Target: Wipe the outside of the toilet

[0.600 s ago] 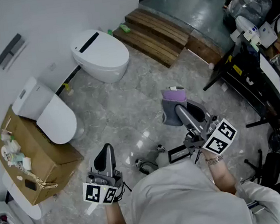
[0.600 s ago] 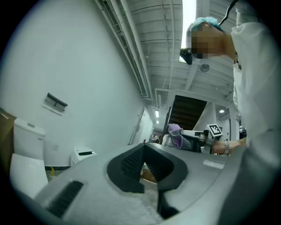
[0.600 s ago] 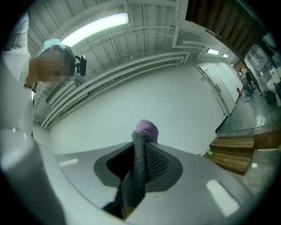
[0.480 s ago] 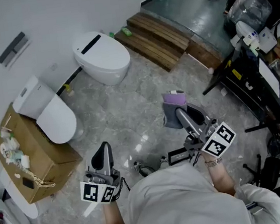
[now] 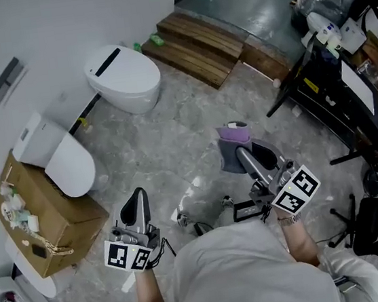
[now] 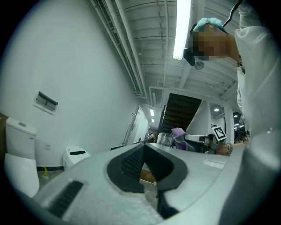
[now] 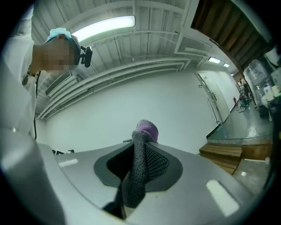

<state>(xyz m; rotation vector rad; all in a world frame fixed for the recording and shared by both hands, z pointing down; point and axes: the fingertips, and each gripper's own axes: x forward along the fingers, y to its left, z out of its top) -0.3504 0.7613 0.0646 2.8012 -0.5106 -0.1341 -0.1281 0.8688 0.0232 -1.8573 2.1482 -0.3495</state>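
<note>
Two white toilets stand along the wall: an oval one (image 5: 124, 78) further off and a second one (image 5: 68, 167) with its tank (image 5: 32, 139) beside a box. In the left gripper view they show low at the left, the oval toilet (image 6: 75, 157) and the tanked toilet (image 6: 16, 163). My right gripper (image 5: 239, 149) is shut on a grey and purple cloth (image 5: 231, 141), held over the floor well away from both toilets. That cloth (image 7: 137, 169) hangs between the jaws of the right gripper (image 7: 142, 141). My left gripper (image 5: 139, 199) is shut and holds nothing; in its own view the left gripper (image 6: 144, 148) has its tips touching.
A cardboard box (image 5: 44, 223) with small items stands left of the nearer toilet. Wooden steps (image 5: 196, 38) lead up at the back. A black rack (image 5: 343, 97) with bottles and gear fills the right side. Cables (image 5: 197, 225) lie on the marble floor by my feet.
The head view has shifted, so the toilets and steps sit a little further left and up. Both grippers keep about the same pose, the cloth still held.
</note>
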